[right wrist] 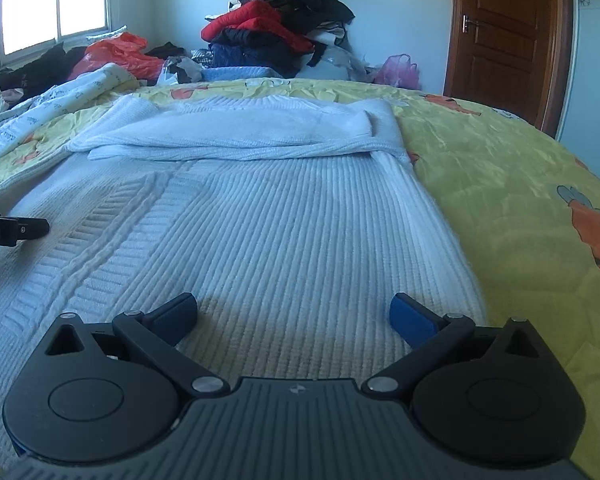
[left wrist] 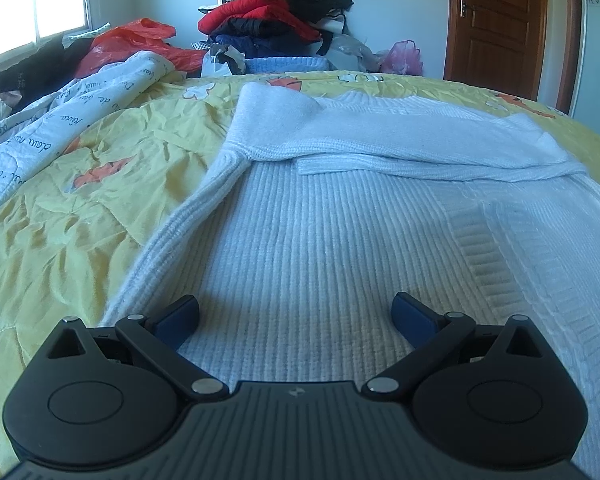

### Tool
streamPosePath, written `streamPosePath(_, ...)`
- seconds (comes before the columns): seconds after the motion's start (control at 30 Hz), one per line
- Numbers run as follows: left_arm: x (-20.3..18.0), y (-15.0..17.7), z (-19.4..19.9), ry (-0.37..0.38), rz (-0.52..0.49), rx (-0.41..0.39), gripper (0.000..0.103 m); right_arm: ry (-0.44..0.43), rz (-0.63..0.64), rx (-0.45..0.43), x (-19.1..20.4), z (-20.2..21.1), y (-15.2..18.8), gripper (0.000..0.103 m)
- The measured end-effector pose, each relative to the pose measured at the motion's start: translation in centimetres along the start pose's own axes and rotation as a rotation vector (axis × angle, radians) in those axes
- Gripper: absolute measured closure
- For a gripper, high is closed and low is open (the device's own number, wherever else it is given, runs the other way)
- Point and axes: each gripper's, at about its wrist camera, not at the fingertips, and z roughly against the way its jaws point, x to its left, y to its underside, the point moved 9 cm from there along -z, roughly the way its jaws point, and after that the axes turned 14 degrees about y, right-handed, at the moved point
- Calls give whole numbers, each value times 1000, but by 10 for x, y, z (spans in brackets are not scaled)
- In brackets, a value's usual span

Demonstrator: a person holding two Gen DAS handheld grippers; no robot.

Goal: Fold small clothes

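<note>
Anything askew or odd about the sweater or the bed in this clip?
Nothing wrong with the white sweater: it lies flat on the yellow quilt, sleeves folded across its chest. The only mess is beyond the bed: a heaped clothes pile and an orange plastic bag.

You face a pale blue back wall (right wrist: 400, 12) across a bed under a yellow cartoon-print quilt (right wrist: 500, 184). Daylight enters by a window (right wrist: 56, 0) at far left. A brown panelled door (right wrist: 500, 32) with a metal handle stands shut at right. Against the wall rises a heap of red, black and navy clothes (right wrist: 276, 28); orange (right wrist: 116, 52) and pink plastic bags (right wrist: 396, 68) lie near it.
</note>
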Motion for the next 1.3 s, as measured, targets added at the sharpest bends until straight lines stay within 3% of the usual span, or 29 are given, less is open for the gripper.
streamPosePath(0.23,-10,8,15,-15,2,53,0,-2,-4,2,-1,2,0,2)
streamPosePath(0.4,-16,31,33,-7,-31,-14,0,-2,-3,1,-1,1,0,2)
streamPosePath(0.5,-11,31,33,17,0,-15,0,-2,-2,0,-1,2,-1,2)
streamPosePath(0.87,-16,37,45,-24,-31,-5,0,-3,-5,1,-1,3,-1,2)
streamPosePath(1.23,-14,63,81,54,0,68,0,-1,-4,1,-1,4,-1,2)
streamPosePath(1.3,-14,71,86,71,-25,116,0,-1,-4,1,-1,4,-1,2)
